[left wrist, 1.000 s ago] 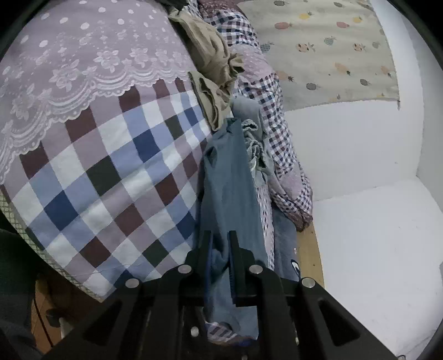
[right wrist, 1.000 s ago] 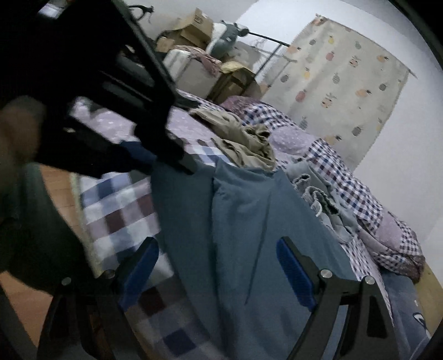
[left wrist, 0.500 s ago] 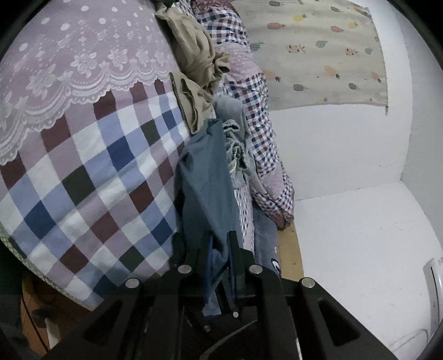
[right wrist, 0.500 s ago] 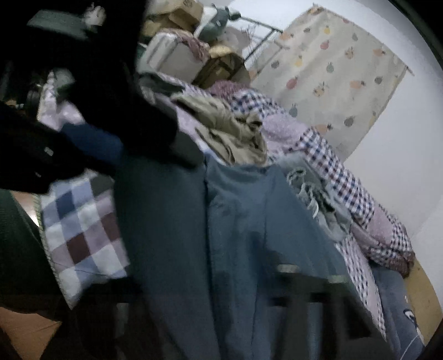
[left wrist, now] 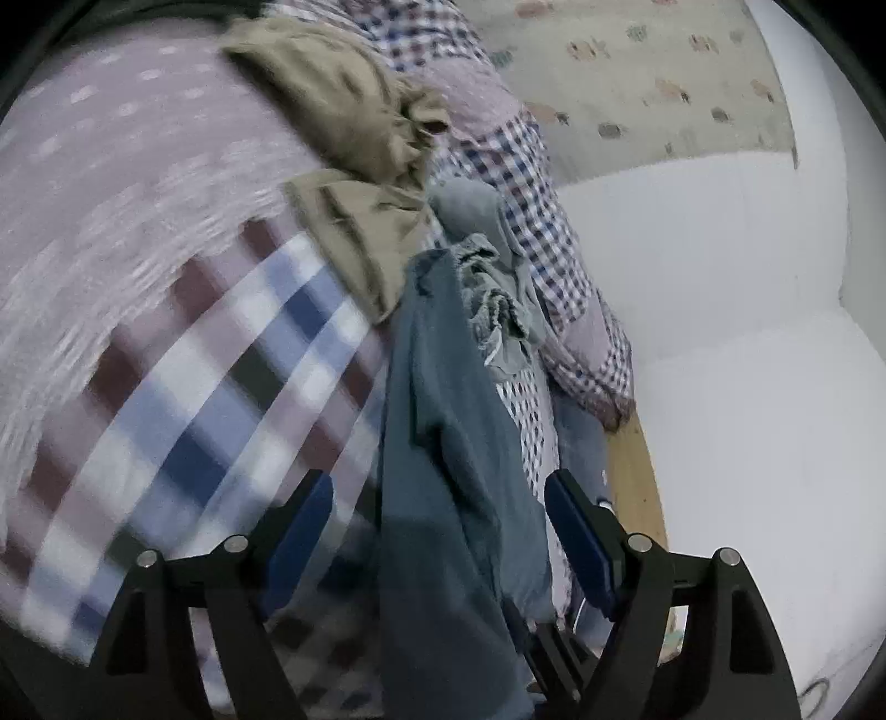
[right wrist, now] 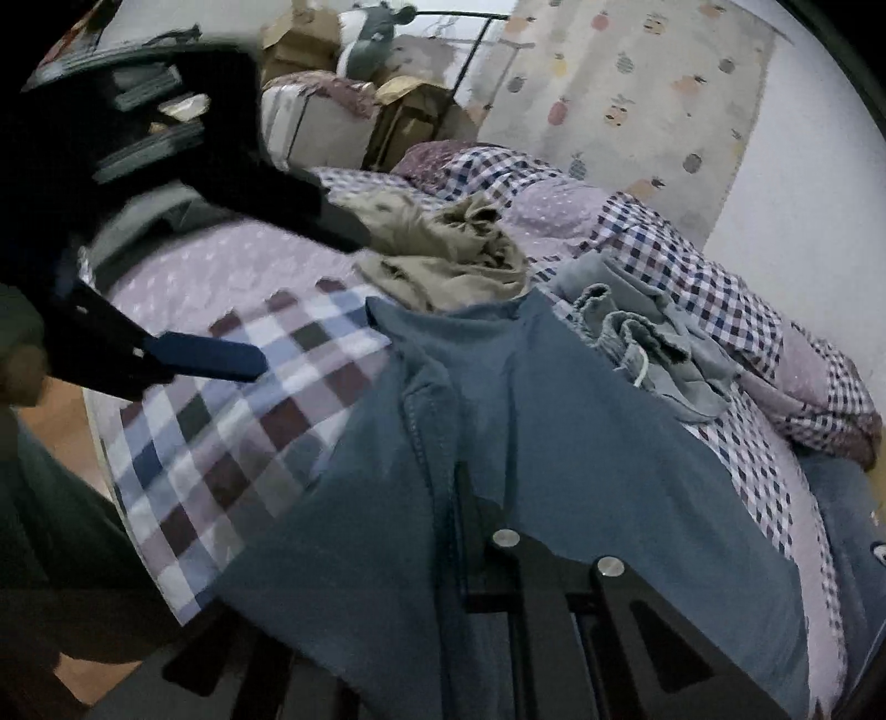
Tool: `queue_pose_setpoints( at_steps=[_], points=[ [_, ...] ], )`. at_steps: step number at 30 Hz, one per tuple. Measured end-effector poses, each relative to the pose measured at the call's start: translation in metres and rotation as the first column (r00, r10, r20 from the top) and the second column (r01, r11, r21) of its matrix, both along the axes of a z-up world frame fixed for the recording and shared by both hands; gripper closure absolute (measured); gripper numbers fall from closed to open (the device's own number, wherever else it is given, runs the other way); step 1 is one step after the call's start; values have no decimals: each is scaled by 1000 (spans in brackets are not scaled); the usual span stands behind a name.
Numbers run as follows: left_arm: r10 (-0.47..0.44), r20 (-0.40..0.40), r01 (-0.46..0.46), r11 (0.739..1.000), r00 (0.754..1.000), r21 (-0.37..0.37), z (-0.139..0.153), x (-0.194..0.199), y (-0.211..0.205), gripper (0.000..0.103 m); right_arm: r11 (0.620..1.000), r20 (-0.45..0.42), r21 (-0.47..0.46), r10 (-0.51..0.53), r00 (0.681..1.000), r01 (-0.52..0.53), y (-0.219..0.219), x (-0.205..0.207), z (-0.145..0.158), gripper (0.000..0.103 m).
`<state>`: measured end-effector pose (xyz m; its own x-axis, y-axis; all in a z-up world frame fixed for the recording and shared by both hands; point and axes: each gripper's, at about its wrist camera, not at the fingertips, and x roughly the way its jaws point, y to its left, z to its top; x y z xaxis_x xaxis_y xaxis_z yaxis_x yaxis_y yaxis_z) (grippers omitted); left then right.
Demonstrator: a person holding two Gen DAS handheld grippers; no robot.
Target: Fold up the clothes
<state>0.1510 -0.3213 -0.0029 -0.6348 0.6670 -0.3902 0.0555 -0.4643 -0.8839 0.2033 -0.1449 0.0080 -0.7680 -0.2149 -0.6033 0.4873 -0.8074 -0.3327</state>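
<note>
A blue-grey garment (left wrist: 443, 443) lies in a long ridge down the checked bedcover (left wrist: 194, 387). In the left wrist view my left gripper (left wrist: 440, 531) is open, its blue pads (left wrist: 299, 531) on either side of the cloth and apart from it. In the right wrist view the same garment (right wrist: 554, 443) spreads wide, and my right gripper (right wrist: 470, 498) is shut on a seam fold of it; cloth hides one finger. The left gripper (right wrist: 310, 302) hovers open at upper left over the bedcover (right wrist: 221, 443).
Crumpled khaki trousers (right wrist: 443, 243) and a pale grey-blue garment (right wrist: 653, 343) lie behind the blue one. A small-check quilt (right wrist: 692, 266) is bunched along the bed's far side. Boxes and a rack (right wrist: 310, 44) stand at the back. A white wall (left wrist: 720, 332) runs beside the bed.
The left gripper has opened and let go of the blue garment. The right gripper, open a second ago, has shut on the garment's fold.
</note>
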Motion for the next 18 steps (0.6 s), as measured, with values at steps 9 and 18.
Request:
queue_pose_setpoints(
  at_steps=[9, 18],
  points=[
    [-181, 7, 180, 976, 983, -121, -3, -85, 27, 21, 1000, -2, -14, -11, 1000, 11, 9, 6, 19, 96],
    [-263, 10, 262, 959, 965, -104, -8, -137, 34, 39, 999, -6, -38, -39, 999, 38, 25, 6, 36, 96]
  ],
)
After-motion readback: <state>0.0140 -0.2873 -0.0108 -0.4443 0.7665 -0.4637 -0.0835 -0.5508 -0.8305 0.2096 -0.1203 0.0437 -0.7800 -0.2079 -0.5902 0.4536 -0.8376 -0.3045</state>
